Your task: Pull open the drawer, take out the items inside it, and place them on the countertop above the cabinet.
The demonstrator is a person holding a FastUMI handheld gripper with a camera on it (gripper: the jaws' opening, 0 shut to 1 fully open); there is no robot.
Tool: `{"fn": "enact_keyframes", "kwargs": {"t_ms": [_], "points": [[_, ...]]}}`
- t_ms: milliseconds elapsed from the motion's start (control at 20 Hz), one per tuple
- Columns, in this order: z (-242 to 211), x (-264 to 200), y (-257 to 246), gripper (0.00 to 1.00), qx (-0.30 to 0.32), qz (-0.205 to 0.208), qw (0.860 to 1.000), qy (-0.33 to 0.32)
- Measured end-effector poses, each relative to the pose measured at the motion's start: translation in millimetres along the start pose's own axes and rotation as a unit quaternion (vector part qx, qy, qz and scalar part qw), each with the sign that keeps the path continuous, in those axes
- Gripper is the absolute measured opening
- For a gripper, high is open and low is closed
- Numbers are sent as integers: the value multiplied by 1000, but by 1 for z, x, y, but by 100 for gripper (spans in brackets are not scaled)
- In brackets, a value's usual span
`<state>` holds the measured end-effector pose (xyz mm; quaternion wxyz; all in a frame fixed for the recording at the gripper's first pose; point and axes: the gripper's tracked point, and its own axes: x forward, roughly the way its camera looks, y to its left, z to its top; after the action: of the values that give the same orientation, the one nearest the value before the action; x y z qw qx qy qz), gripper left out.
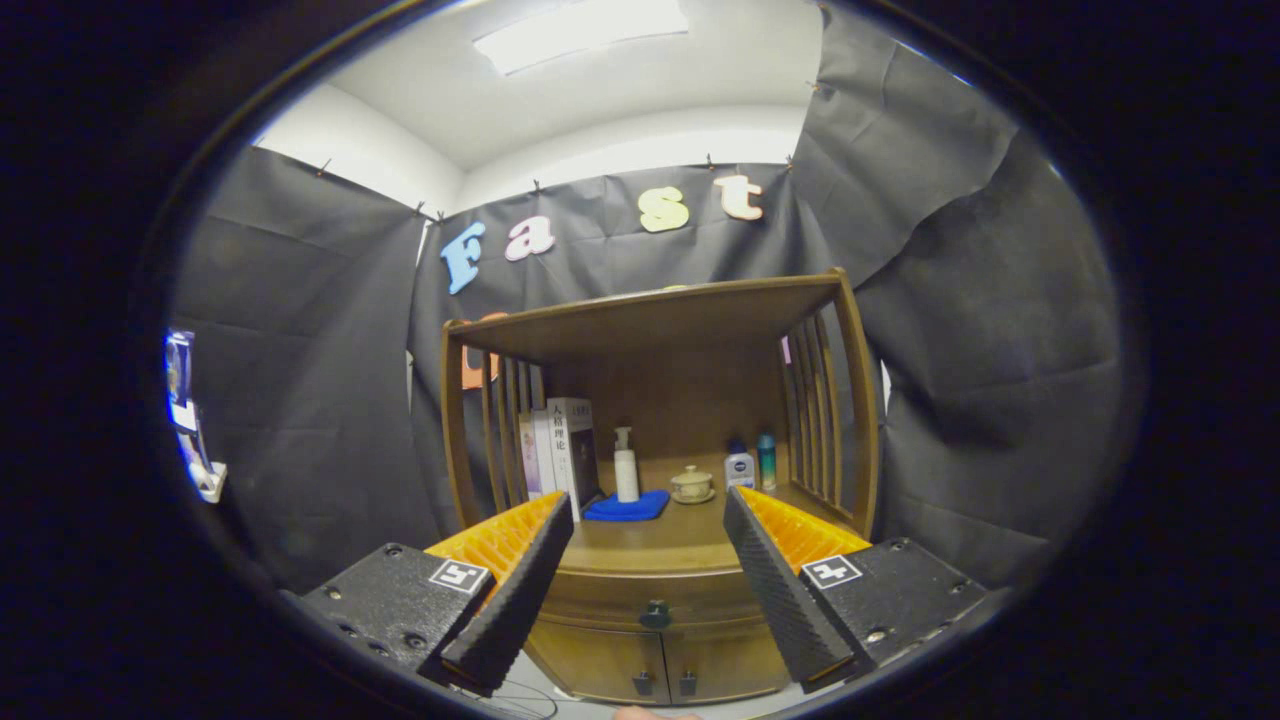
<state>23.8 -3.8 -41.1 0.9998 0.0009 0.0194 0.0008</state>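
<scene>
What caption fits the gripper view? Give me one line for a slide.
Open gripper faces the closed drawer's knob, fingers spread wide before the wooden cabinet.

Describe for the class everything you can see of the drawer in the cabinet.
The drawer is a wide, shallow wooden front, brown like the rest of the cabinet, running just under the countertop and above two small doors. One dark round knob sits at its middle. It looks fully shut, flush with the frame, so its contents are hidden. Nothing touches it: the claw is open, its fingers spread to either side, with the knob between and beyond them.
</scene>
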Motion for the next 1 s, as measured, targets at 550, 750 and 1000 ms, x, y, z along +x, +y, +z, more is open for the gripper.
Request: {"fn": "enact_keyframes", "kwargs": {"t_ms": [550, 750, 1000], "points": [[-110, 60, 11, 98, -6, 6, 998, 69], [-166, 89, 2, 98, -13, -17, 994, 105], [-218, 117, -17, 89, -18, -38, 989, 140]]}}
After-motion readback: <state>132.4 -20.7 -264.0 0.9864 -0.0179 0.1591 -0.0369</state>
